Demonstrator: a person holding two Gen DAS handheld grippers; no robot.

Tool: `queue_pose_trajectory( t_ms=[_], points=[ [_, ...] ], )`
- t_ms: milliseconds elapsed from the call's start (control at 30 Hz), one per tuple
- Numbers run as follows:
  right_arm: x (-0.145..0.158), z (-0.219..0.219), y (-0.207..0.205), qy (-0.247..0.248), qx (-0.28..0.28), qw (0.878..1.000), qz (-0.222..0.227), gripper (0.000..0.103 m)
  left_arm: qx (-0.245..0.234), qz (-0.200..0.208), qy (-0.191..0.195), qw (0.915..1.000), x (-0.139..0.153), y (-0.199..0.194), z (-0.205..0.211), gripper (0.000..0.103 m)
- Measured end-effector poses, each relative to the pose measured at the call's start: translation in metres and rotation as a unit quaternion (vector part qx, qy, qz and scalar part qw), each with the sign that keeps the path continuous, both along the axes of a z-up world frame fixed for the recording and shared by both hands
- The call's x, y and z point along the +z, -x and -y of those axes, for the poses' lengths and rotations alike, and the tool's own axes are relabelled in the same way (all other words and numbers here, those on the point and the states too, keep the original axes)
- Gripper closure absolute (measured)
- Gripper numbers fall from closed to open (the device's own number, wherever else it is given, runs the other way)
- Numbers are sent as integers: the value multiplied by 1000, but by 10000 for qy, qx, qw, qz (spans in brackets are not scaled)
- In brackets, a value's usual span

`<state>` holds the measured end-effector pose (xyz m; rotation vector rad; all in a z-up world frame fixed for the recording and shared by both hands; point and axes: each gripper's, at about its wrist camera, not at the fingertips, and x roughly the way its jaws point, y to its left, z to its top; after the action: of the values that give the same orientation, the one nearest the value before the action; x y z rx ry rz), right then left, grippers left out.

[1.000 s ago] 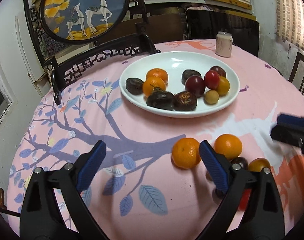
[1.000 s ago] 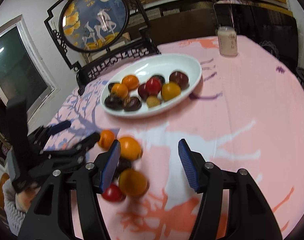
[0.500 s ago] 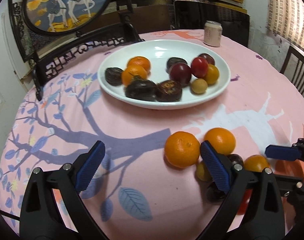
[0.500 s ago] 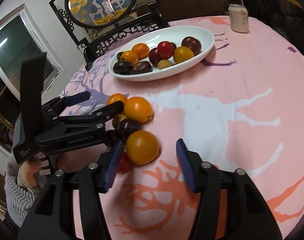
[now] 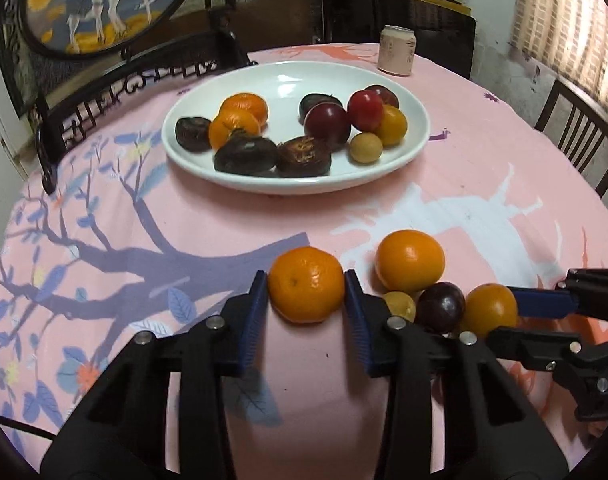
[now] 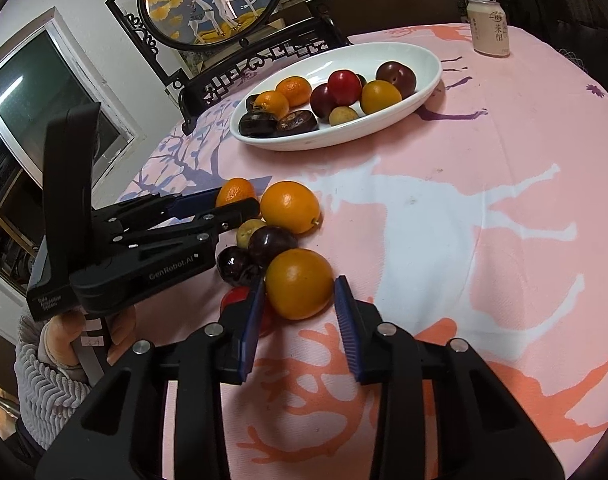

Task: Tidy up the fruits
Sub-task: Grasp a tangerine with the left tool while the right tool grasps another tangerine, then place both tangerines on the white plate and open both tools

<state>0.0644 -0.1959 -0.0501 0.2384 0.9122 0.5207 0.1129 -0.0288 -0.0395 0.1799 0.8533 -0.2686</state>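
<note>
On the pink tablecloth, my left gripper [image 5: 305,294] is closing on a mandarin [image 5: 306,276], and both blue pads touch its sides. My right gripper [image 6: 300,294] is closing on a yellow-orange fruit [image 6: 300,280], pads against it. Packed between these two lie a bigger orange [image 5: 410,266], a dark plum [image 5: 442,306] and a small yellow fruit [image 5: 400,306]. A red fruit [image 6: 234,296] is partly hidden behind the right gripper's left finger. Further back, the white plate [image 5: 288,80] holds several mandarins, plums and dark fruits.
A drink can [image 5: 398,50] stands behind the plate. A dark carved stand with a round deer picture [image 5: 104,0] rises at the table's back left. A chair back [image 5: 576,128] shows at the right edge. A person's hand [image 6: 64,336] holds the left gripper.
The left jaws went from wide open to closed around the mandarin. The right gripper sank onto the yellow-orange fruit and its jaws narrowed around it.
</note>
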Motion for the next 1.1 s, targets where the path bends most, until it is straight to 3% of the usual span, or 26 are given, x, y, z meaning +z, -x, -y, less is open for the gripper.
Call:
queue_pose_trajectory(
  t_ms=[100,233,433,600,800,833,867,933,1000,1100],
  points=[
    [0,-1,0,20,-8,10000,30,68,48,-59,103,9999,-1,-3,-4,64],
    [4,2,1,97,-163,9997,169,69,133,147,-79,9998,3,1,-1,64],
    [33,21,-3,122,-687,9946,774,69,446,546,32,9975,35,-6,-9,64],
    [69,22,-56,273,-987,9899,984,69,700,715,-22,9950,60,-49,-4,64],
    [74,1,-124,457,-1228,9848,1140,69,919,829,-46,9923,66,-97,4,63],
    [72,-5,-132,594,-1241,9831,1206,69,952,854,-17,9918,66,-104,4,57],
    [67,-11,-139,753,-1225,9813,1277,67,976,861,25,9915,65,-107,3,42],
    [57,-17,-145,899,-1124,9817,1250,63,1101,929,128,9895,60,-109,-2,29],
    [53,-14,-144,1011,-1133,9805,1247,53,990,890,31,9911,54,-109,-5,27],
    [62,-1,-134,745,-1251,9789,1434,53,1019,873,96,9909,53,-107,-10,26]
  ],
)
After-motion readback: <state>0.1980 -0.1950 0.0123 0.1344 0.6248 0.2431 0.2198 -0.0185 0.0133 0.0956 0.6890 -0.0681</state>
